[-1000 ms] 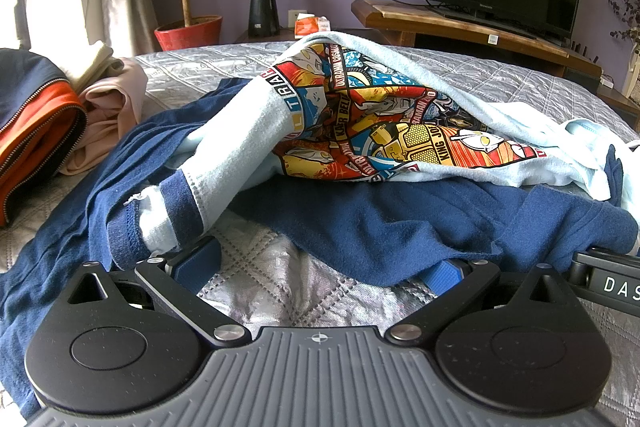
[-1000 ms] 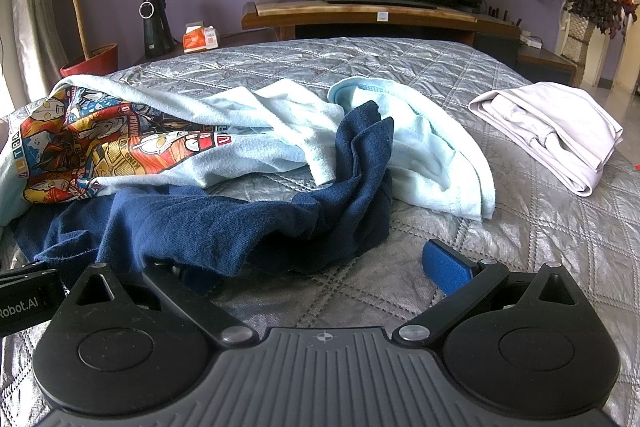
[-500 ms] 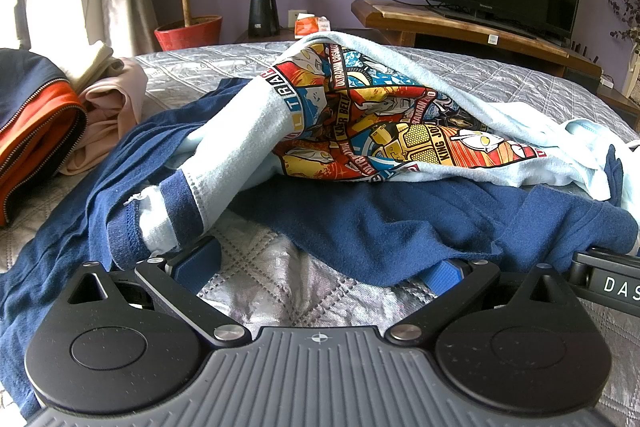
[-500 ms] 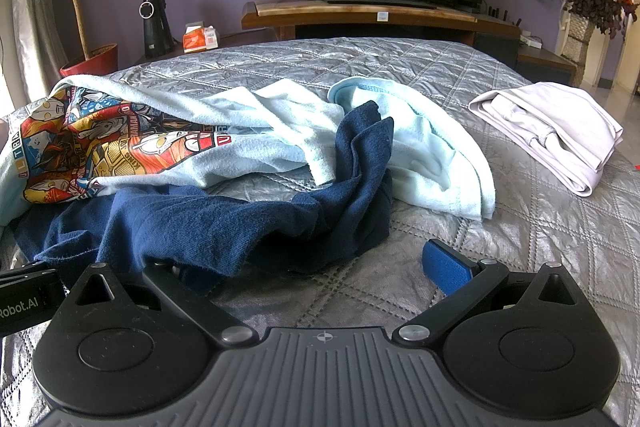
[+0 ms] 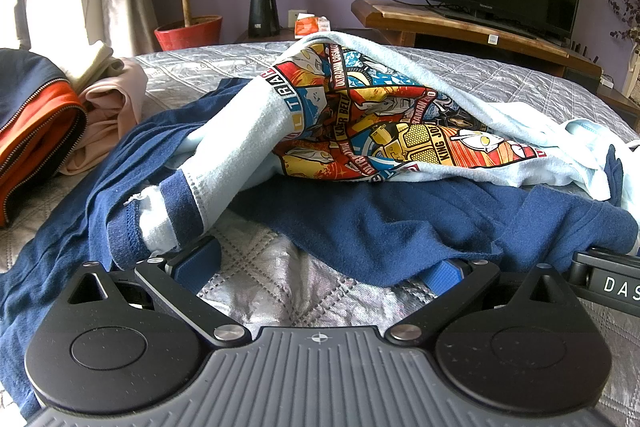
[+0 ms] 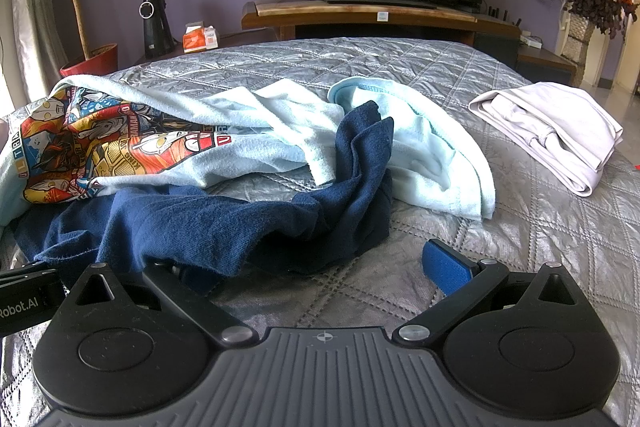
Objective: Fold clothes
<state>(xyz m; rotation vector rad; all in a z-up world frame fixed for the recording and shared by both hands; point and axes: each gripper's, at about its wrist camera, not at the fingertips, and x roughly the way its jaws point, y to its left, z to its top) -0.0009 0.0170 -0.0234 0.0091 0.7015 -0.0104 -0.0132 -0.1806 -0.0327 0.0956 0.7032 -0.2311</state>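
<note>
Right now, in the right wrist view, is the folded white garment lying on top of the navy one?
No, the white garment lies alone on the bedspread, well apart from the navy garment.

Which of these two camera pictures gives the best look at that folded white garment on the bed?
The right wrist view. The white garment lies there in full, folded, on the bed, apart from the crumpled pile. The left wrist view does not show it at all; its right side ends at the pile's light blue shirt.
</note>
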